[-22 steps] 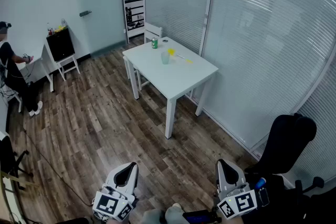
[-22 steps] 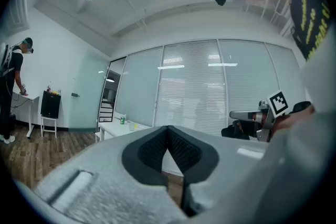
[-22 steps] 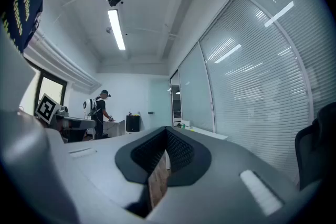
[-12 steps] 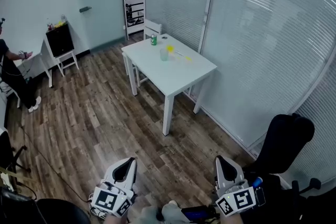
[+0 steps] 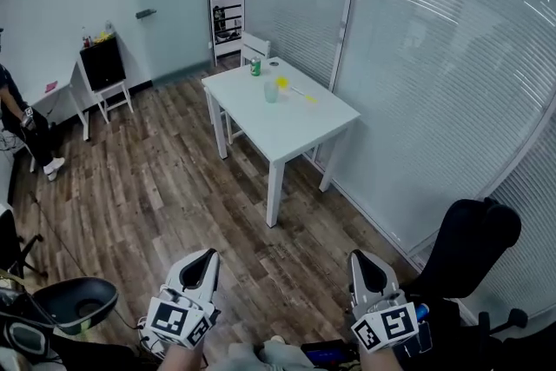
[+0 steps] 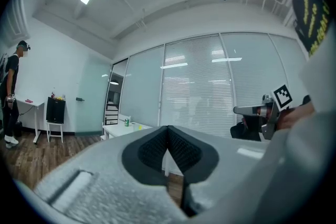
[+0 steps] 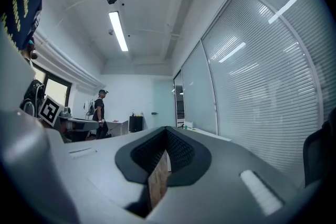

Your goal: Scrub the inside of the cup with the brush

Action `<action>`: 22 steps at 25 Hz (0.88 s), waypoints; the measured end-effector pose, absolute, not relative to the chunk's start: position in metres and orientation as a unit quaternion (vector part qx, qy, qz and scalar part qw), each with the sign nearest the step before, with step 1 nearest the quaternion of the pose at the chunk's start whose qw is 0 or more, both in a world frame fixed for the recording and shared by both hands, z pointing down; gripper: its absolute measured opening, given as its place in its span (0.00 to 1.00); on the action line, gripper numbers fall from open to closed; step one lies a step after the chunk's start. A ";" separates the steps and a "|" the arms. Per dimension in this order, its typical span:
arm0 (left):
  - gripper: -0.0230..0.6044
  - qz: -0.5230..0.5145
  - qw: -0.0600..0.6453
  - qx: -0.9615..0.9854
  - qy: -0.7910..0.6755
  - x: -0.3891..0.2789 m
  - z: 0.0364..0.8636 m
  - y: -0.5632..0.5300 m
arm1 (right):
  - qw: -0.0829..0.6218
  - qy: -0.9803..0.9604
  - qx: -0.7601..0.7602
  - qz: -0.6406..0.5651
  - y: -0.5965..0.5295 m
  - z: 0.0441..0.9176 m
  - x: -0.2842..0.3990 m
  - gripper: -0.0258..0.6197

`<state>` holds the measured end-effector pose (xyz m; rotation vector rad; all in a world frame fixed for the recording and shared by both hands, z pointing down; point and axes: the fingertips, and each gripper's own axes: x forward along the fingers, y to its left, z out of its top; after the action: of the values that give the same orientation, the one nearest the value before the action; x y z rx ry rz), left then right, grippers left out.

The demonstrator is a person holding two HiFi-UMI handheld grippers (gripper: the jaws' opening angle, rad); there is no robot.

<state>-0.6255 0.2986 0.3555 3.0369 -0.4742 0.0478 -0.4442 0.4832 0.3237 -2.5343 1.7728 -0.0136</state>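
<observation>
Jaws on the left gripper (image 6: 168,136) are pressed together pad to pad, with nothing between them. The right gripper (image 7: 167,140) is closed the same way and also empty; only a thin slit of floor shows below where its pads meet. In the head view both grippers are held low at the bottom edge, side by side and well apart, both pointing out across the room.

The cup (image 5: 273,93), pale and translucent, stands upright on the white table (image 5: 300,130) far across the room, well away from both grippers. It is near the middle of the tabletop. A small yellow bit (image 5: 282,82) shows just behind the cup, and a second yellow piece (image 5: 311,100) lies to its right, nearer the blinds. They are too small to tell which is the brush. A green can (image 5: 255,68) stands at the table's far end, near a white chair (image 5: 254,48).

The floor (image 5: 165,187) is dark wood plank. Closed blinds (image 5: 434,74) cover the glass wall to the right of the table. A black office chair (image 5: 473,243) stands just right of the right gripper. At the left wall a person (image 5: 19,122) in dark clothes stands by a small stand carrying a black box (image 5: 102,65).
</observation>
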 end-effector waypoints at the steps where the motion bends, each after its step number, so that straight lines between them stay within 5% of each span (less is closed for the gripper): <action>1: 0.04 0.015 0.030 0.987 -0.157 -0.621 0.354 0.298 | 0.028 0.573 -0.819 -0.003 0.483 0.323 -0.438 0.05; 22: 0.04 0.017 0.006 0.984 -0.178 -0.538 0.354 0.252 | 0.040 0.576 -0.817 0.000 0.434 0.326 -0.349 0.05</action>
<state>-0.5377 0.2515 0.3536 3.0784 -0.5584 0.0533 -0.3490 0.4336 0.3256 -2.5033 1.7643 -0.0008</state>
